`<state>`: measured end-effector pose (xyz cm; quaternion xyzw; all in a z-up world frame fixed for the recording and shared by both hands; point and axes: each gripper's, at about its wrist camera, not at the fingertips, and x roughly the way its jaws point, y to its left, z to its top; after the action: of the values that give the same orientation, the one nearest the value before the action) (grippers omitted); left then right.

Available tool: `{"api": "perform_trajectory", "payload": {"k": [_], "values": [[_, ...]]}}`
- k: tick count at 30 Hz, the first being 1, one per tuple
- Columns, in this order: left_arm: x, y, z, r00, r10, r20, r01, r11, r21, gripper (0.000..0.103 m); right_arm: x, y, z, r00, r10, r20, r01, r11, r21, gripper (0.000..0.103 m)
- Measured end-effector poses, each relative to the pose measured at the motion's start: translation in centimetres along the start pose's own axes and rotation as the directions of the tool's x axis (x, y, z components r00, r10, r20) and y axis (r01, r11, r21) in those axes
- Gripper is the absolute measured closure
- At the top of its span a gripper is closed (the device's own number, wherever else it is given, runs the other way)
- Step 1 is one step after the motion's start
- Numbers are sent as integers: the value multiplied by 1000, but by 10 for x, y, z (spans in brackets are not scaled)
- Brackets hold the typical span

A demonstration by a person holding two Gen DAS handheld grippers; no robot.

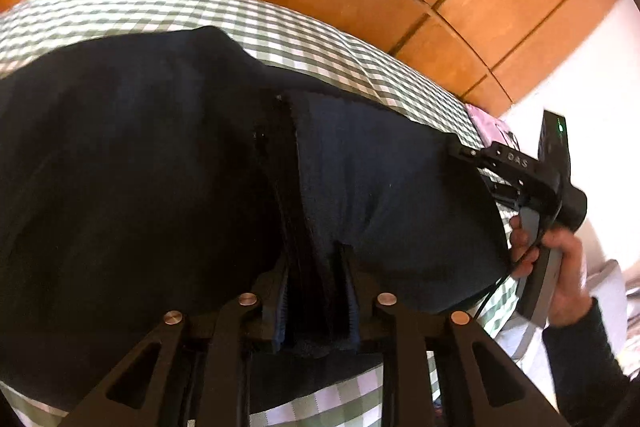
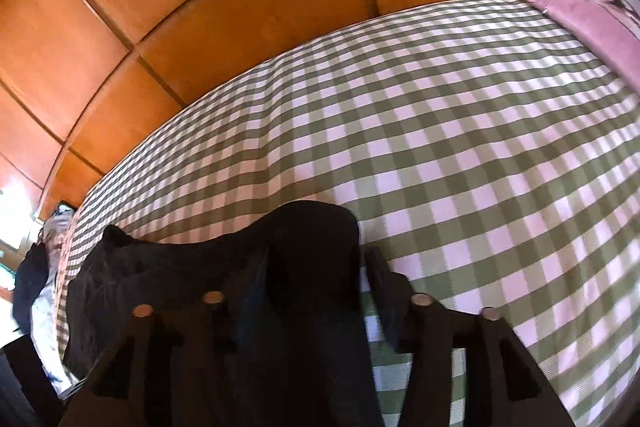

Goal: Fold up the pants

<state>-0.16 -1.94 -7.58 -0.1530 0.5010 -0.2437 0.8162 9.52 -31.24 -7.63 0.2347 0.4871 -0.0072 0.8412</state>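
Looking from the left wrist, the dark pants (image 1: 160, 167) lie spread on the checked bed (image 1: 280, 31). The left gripper (image 1: 316, 291) pinches a thick bunch of cloth, probably to lift it for a fold. From the right wrist, the right gripper (image 2: 320, 267) has pants cloth between its half-open fingers; I cannot tell if it squeezes.

Dark navy pants (image 1: 160, 155), green-and-white checked bedsheet (image 2: 460, 131), glossy orange-brown wooden wardrobe panels (image 2: 200, 7) with darker grooves, pale pink pillow (image 2: 592, 23) with dark markings, black grippers (image 1: 316, 291) with copper-coloured pins, dark sleeve (image 1: 584, 359)
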Motion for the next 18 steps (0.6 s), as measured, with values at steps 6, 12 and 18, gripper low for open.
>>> {"api": "perform_trajectory", "payload": {"k": [6,12,18], "values": [[-9,1,-4,1000,9,29,-9,1000,-7,75,-40,10,-1,982,-105,157,115,992,-53,41],[-25,10,-6,997,42,65,-39,998,-47,71,-53,72,-17,986,66,156,-25,967,-252,41],[-38,-6,-9,983,142,112,-143,990,-1,70,-1,130,-47,998,63,-20,-65,921,-383,41]]}}
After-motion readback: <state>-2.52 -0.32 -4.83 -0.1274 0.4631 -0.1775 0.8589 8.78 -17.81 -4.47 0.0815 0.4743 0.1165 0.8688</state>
